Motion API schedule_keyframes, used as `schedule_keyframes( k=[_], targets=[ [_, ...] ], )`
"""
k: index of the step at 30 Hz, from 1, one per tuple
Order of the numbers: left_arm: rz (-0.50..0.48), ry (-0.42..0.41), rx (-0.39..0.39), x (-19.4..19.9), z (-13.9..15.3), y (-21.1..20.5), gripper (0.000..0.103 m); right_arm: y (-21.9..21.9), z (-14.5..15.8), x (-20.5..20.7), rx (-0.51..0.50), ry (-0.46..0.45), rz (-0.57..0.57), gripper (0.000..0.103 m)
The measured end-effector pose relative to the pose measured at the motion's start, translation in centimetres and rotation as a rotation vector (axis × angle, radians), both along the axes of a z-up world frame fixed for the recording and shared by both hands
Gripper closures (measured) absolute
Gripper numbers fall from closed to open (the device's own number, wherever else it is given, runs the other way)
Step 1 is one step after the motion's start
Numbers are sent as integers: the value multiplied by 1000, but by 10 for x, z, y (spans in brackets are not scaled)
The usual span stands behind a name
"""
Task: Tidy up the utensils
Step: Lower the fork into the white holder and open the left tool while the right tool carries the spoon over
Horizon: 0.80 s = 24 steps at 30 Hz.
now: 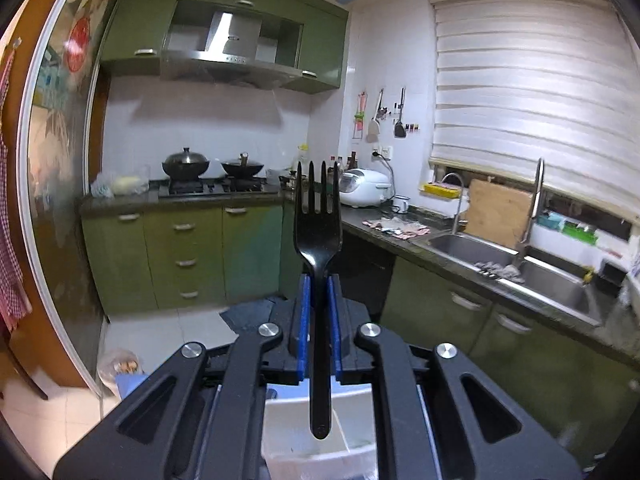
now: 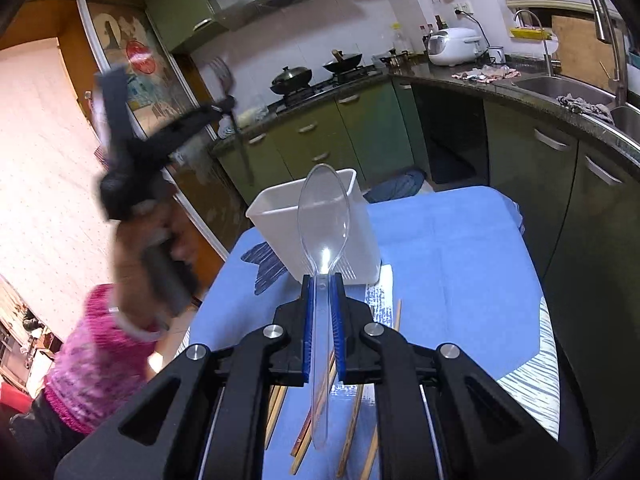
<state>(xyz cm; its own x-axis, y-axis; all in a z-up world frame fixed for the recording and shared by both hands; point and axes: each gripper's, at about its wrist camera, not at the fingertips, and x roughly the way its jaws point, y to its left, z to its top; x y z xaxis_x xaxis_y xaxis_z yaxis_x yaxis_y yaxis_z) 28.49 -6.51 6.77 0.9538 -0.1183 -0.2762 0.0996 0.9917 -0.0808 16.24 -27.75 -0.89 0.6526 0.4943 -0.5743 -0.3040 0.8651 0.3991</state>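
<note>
A: What is each claw doing?

B: The left claw (image 1: 318, 280) is clamped on a black plastic fork (image 1: 318, 236), tines up, handle running back between the blue pads. The right claw (image 2: 323, 280) is clamped on a clear plastic spoon (image 2: 324, 216), bowl forward, held above the tabletop (image 2: 448, 248) with its blue cloth.

A: Where do the other utensils sit?

B: Wooden chopsticks (image 2: 352, 432) lie on the cloth under the right claw. A white rectangular container (image 2: 280, 216) stands upright on the tabletop just beyond the spoon.

A: Any writing or brand you can read?

B: None legible. A red round emblem (image 1: 78, 46) shows on the poster at the doorway, but its characters are too blurred. The white rice cooker (image 1: 364, 186) on the kitchen counter shows no readable label.
</note>
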Motion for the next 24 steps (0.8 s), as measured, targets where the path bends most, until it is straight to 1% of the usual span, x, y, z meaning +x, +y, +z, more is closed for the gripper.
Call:
schedule_keyframes(
  k=[2, 4, 8, 12, 15, 19, 21, 23, 24],
  targets=[
    [14, 3, 22, 12, -17, -6, 94, -1, 4, 2, 10, -10, -1, 94],
    [26, 7, 28, 19, -32, -8, 94, -7, 8, 1, 16, -21, -3, 94],
    [35, 31, 27, 27, -47, -9, 94, -12, 14, 0, 8, -41, -9, 94],
    [35, 63, 27, 22, -59, -6, 93, -12, 21, 7, -1, -61, -28, 94],
    [22, 75, 28, 12, -66, -1, 84, -11, 29, 16, 4, -79, -41, 94],
    [2, 94, 32, -1, -68, 7, 76, -8, 44, 27, 30, -124, -62, 94],
    [2, 100, 26, -9, -66, 12, 74, -6, 55, 34, 39, -155, -78, 94],
    [9, 111, -2, -22, -64, 20, 72, 0, 69, 44, 47, -210, -107, 94],
    [21, 118, -25, -31, -63, 26, 69, 4, 76, 52, 54, -238, -122, 94]
  ],
)
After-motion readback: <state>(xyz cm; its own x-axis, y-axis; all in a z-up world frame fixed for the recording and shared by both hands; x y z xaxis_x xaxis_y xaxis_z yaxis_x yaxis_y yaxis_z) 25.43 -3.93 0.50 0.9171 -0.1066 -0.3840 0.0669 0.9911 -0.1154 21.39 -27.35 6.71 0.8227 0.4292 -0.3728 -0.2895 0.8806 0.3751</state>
